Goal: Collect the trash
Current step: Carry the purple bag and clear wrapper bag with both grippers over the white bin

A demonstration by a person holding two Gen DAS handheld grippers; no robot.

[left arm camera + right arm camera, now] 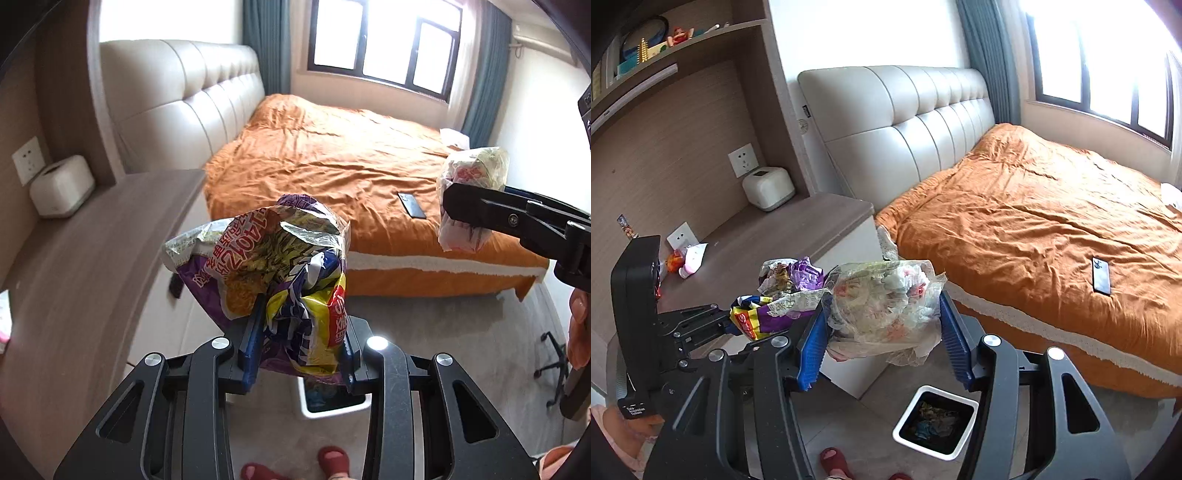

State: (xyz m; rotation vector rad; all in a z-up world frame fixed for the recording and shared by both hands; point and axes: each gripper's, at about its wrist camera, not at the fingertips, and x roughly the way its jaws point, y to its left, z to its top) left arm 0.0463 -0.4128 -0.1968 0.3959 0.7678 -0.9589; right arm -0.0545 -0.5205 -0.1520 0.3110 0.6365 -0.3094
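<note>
My left gripper [301, 332] is shut on a crumpled purple and yellow snack wrapper [280, 266] and holds it in the air above a white trash bin [334, 402], mostly hidden behind the wrapper. It also shows in the right wrist view [775, 299]. My right gripper [882, 332] is shut on a crumpled clear plastic wrapper [886, 299], held above and left of the bin [936, 424], which holds some trash. That wrapper shows at the right of the left wrist view [469, 195].
An orange bed [1034, 229] with a black phone [1101, 275] on it fills the right. A wooden desk [757, 243] with a white box [768, 188] and small items stands at the left. Red slippers [332, 459] are on the floor. An office chair base [552, 365] is at right.
</note>
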